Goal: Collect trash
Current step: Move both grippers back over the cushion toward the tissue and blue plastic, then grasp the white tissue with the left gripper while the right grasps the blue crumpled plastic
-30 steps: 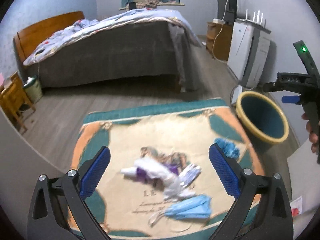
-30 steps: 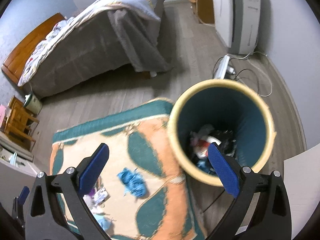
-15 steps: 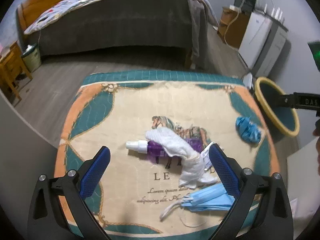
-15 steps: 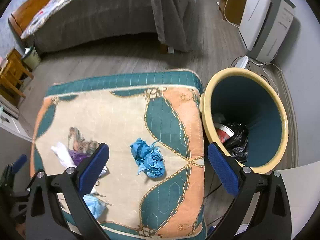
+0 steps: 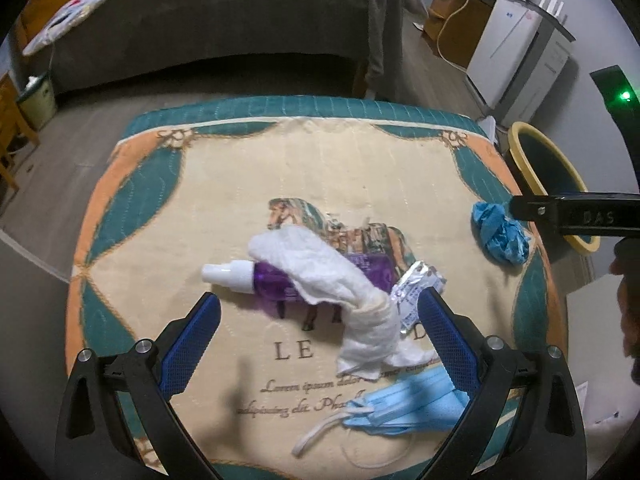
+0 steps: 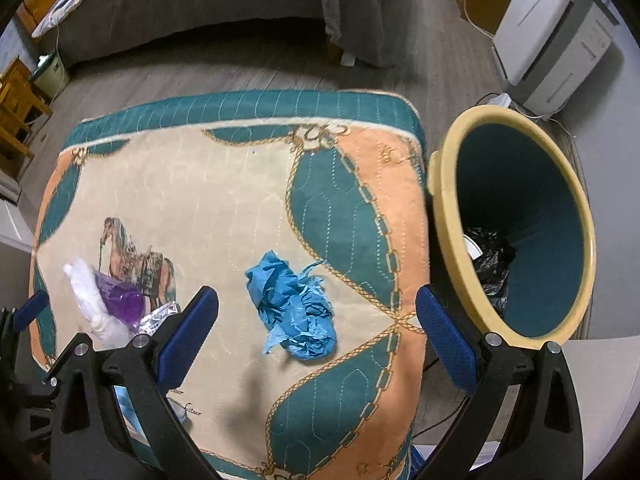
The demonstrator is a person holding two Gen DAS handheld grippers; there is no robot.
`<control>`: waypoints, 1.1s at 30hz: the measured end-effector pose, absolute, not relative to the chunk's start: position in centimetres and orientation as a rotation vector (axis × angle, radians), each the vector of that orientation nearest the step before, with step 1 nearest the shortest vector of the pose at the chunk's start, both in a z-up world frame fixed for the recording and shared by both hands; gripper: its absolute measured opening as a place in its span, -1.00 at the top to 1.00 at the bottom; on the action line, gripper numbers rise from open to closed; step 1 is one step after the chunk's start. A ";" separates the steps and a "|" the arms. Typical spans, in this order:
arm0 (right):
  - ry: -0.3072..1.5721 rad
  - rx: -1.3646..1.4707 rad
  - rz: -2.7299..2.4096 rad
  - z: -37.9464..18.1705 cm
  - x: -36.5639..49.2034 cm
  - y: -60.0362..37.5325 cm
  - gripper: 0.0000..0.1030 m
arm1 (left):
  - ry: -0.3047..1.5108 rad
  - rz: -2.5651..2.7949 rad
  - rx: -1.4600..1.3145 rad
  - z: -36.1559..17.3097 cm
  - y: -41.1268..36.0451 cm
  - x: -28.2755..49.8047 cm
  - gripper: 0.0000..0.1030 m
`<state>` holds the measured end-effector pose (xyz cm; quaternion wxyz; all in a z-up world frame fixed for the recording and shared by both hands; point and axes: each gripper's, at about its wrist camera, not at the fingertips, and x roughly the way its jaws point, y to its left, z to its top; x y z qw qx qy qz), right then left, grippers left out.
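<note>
Both grippers hang with fingers spread and empty above the mat [image 5: 224, 184]: the left gripper [image 5: 318, 316] over the purple bottle [image 5: 276, 282] and white cloth [image 5: 340, 284] at the mat's middle, the right gripper [image 6: 316, 320] over the blue wad [image 6: 294, 310] near the mat's edge beside the bin [image 6: 516, 216]

Cloth [image 5: 328, 276] over bottle [image 5: 264, 280] on mat [image 5: 224, 184], mask [image 5: 404, 404] nearer, crumpled paper [image 6: 294, 312] right, bin [image 6: 516, 232] beside mat

Home bedrm (bed [image 5: 224, 12] nearby)
</note>
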<state>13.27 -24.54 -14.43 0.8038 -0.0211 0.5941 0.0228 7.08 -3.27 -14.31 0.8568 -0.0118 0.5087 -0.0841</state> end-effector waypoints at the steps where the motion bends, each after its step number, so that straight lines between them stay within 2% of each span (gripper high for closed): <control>1: 1.279 -0.042 0.051 -14.6 13.3 -24.6 -0.89 | 1.072 -0.180 -0.016 -14.5 -3.5 7.2 -0.90; 5: 1.315 -0.028 0.069 -15.8 13.6 -24.5 -0.89 | 1.086 -0.212 0.009 -14.9 -4.4 7.3 -0.84; 7: 1.340 -0.036 0.082 -16.4 13.6 -24.3 -0.85 | 1.102 -0.226 0.014 -15.2 -4.8 7.4 -0.70; 8: 1.351 -0.038 0.088 -16.7 13.6 -24.3 -0.82 | 1.110 -0.228 0.016 -15.4 -4.9 7.4 -0.56; 11: 1.398 -0.036 0.118 -17.6 13.6 -23.8 -0.68 | 1.141 -0.239 0.000 -15.9 -5.0 7.6 -0.34; 13: 1.407 -0.056 0.130 -17.9 13.5 -23.4 -0.55 | 1.154 -0.243 -0.018 -16.2 -4.9 7.7 -0.23; 15: 1.410 -0.082 0.140 -18.1 13.4 -23.0 -0.30 | 1.169 -0.253 -0.030 -16.5 -4.8 7.9 -0.10; 19: 1.422 -0.116 0.156 -18.5 13.1 -22.5 0.06 | 1.204 -0.260 -0.031 -17.2 -5.0 7.8 -0.05; 22: 1.422 -0.112 0.162 -18.6 12.9 -22.5 0.15 | 1.200 -0.270 -0.024 -17.2 -5.3 7.7 0.09; 24: 1.419 -0.110 0.170 -18.4 12.9 -22.7 0.19 | 1.196 -0.286 -0.018 -17.2 -5.5 7.7 0.37; 33: 1.380 -0.081 0.183 -17.2 13.1 -22.3 0.22 | 1.100 -0.316 -0.012 -14.2 -6.2 7.6 0.44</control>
